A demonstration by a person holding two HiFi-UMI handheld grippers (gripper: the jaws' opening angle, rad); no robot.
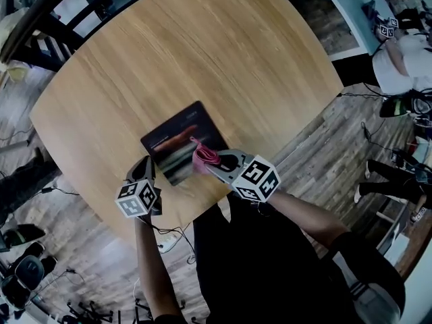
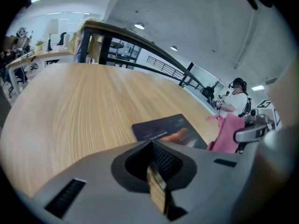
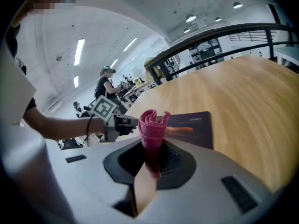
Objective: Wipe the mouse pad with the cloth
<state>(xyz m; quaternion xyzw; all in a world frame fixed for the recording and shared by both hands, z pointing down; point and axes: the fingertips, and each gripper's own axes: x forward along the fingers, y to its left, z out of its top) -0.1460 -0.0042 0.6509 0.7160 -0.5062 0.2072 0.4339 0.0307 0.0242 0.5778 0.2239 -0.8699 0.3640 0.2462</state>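
A dark mouse pad [image 1: 181, 140] with an orange and grey print lies near the front edge of the round wooden table [image 1: 202, 52]. My right gripper [image 1: 210, 163] is shut on a rolled pink cloth [image 1: 202, 156], held over the pad's near right corner. In the right gripper view the cloth [image 3: 152, 127] stands up from between the jaws, with the pad [image 3: 194, 125] just beyond. My left gripper [image 1: 146, 166] is shut with nothing between its jaws, at the pad's near left corner. From the left gripper view the pad [image 2: 166, 129] lies ahead and the cloth [image 2: 228, 133] hangs at the right.
The table's front edge runs just below both grippers, with wooden floor [image 1: 337, 133] beyond it. A dark railing [image 1: 47, 25] borders the far left. Another person [image 1: 398, 59] stands at the right, away from the table. Bare tabletop stretches beyond the pad.
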